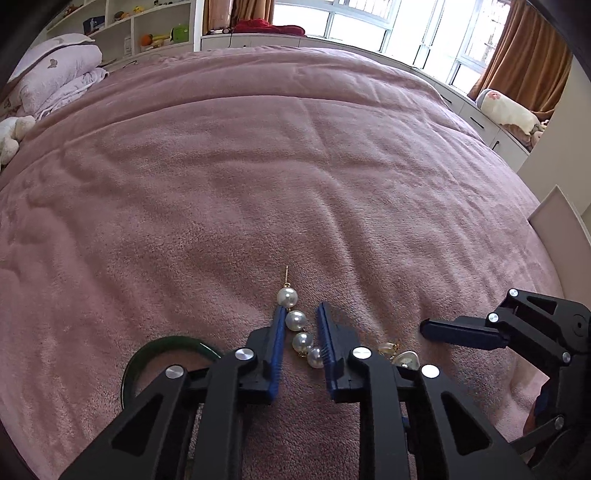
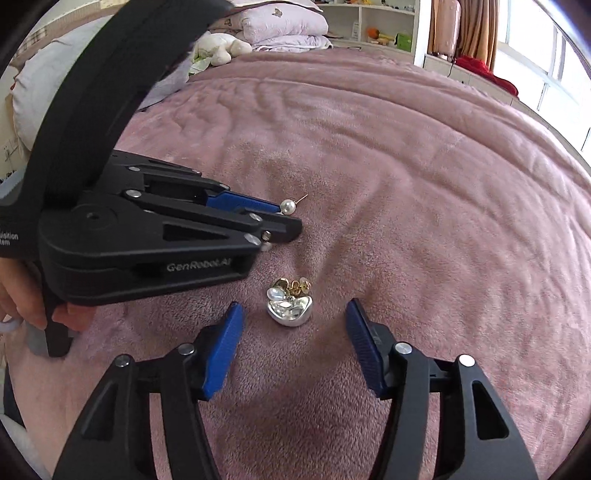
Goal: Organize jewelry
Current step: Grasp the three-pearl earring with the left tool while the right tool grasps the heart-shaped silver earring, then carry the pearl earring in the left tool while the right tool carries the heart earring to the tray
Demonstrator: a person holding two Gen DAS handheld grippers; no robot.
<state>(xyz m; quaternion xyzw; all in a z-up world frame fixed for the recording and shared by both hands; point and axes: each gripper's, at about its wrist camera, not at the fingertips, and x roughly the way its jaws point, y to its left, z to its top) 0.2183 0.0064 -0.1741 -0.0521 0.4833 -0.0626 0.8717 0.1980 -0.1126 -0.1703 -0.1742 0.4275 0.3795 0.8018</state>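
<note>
light: bright daylight from windows (image 1: pixel 354 26) | glare: panes blown out | edges: fisheye-bent, dark corners

Your left gripper (image 1: pixel 302 325) sits low over the blanket (image 1: pixel 258 166) with the string of pearls (image 1: pixel 300 329) between its fingers, the top pearl and pin poking out ahead. The bangle (image 1: pixel 129 373) lies on the blanket just to its left. Right of it lies the cluster of earrings (image 2: pixel 290 304), between the fingers of your right gripper (image 2: pixel 293 325). Pillows (image 1: pixel 55 70) and shelves (image 1: pixel 147 26) are far behind.
</note>
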